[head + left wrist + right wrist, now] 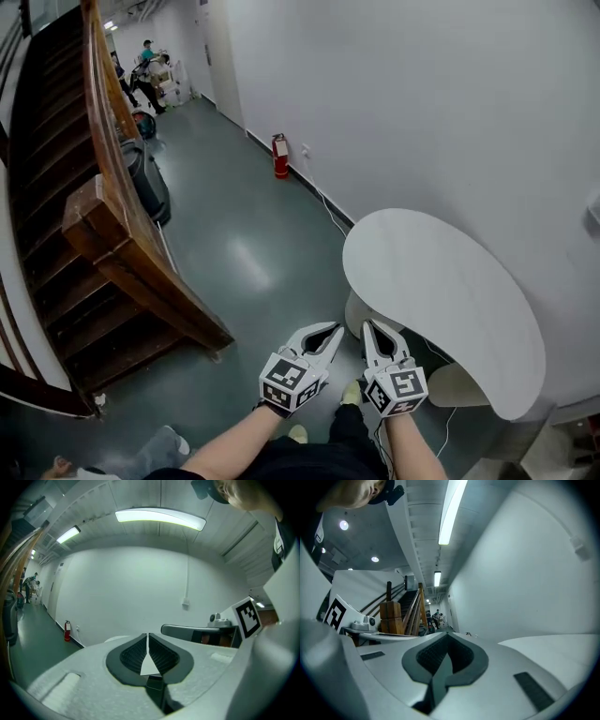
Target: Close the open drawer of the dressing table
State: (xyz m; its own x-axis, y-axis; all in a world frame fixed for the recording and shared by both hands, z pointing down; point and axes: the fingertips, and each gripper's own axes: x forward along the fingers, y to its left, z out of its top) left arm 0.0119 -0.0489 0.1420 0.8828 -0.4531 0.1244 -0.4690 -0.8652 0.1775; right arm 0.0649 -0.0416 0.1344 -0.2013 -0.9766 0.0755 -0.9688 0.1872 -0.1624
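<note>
1. Forearms [234, 452] come in at the bottom edge of the head view, each ending in a marker cube [291, 380].
2. My left claw [330, 330] sits at lower centre and is closed. In the left gripper view its ribbed pads [133, 654] meet at the tips, with nothing between them.
3. My right claw [372, 328] is just beside it to the right, also closed and empty. In the right gripper view its pads [431, 656] lie together.
4. Both claws hang in the air over the green floor [244, 253], pointing toward the top of the frame and touching nothing.
5. The white, rounded surface [441, 300] fills the right of the frame, set against the wall [422, 112]. Its left edge shows just above my right claw's tips. I cannot make out its drawer under the top.
6. Wooden stairs [56, 187] run down the left side.
7. A red extinguisher [279, 156] stands on the floor by the wall at upper centre.
8. People [147, 52] stand far off at upper left.
</note>
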